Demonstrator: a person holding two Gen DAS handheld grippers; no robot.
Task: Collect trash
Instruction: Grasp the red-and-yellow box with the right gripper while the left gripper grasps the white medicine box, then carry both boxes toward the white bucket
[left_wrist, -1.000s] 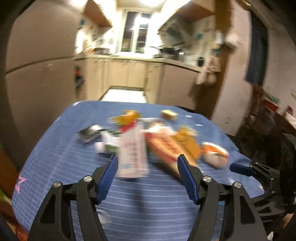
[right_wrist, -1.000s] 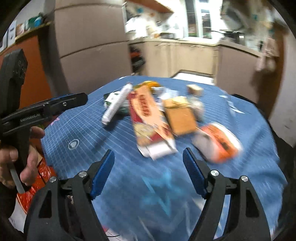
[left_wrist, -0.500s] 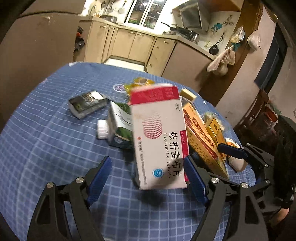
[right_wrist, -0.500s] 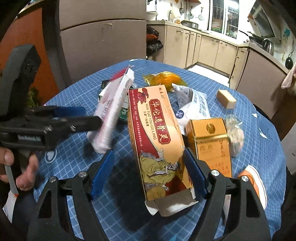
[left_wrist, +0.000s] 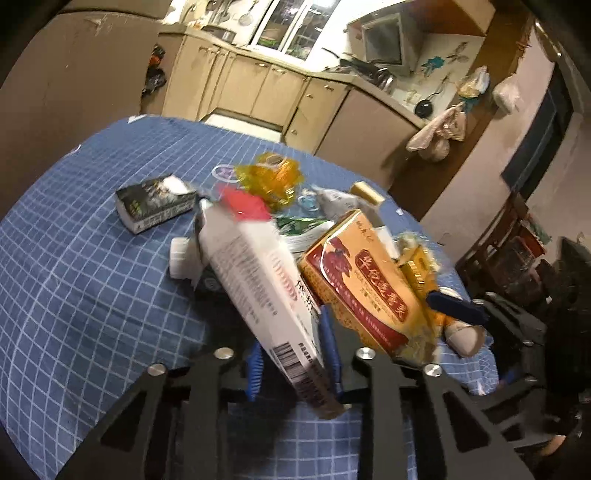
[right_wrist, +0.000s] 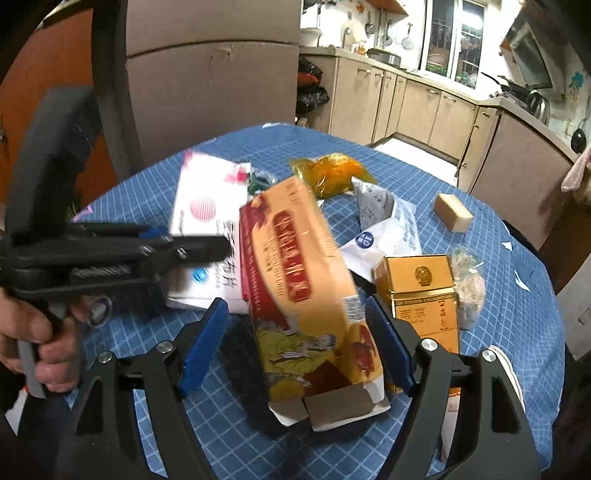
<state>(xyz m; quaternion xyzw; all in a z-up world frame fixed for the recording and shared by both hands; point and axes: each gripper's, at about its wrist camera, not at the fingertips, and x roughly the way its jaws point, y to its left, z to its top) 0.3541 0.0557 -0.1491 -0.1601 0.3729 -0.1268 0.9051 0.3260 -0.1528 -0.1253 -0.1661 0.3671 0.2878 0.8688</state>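
Note:
A white medicine box (left_wrist: 251, 266) with a red end stands tilted on edge above the blue checked table (left_wrist: 74, 277). My left gripper (left_wrist: 291, 356) is closing on its near end, and both blue pads press its flat faces. In the right wrist view the same box (right_wrist: 207, 199) shows behind the left gripper (right_wrist: 199, 245). A long red and orange carton (right_wrist: 295, 266) lies between the jaws of my right gripper (right_wrist: 297, 345), which stands open; a gap shows at its left pad. That carton (left_wrist: 362, 280) sits right of the white box.
Around them lie a gold cigarette box (right_wrist: 417, 280), a yellow wrapper (right_wrist: 332, 173), a white pouch (right_wrist: 384, 225), a beige block (right_wrist: 452, 212), a dark box (left_wrist: 155, 201) and a white bottle (left_wrist: 183, 258). A hand (right_wrist: 29, 332) holds the left gripper's handle.
The left jaws have closed from wide open onto the white box, which turned from flat-faced to edge-on. The red carton has tilted and blurred. The right jaws keep their width.

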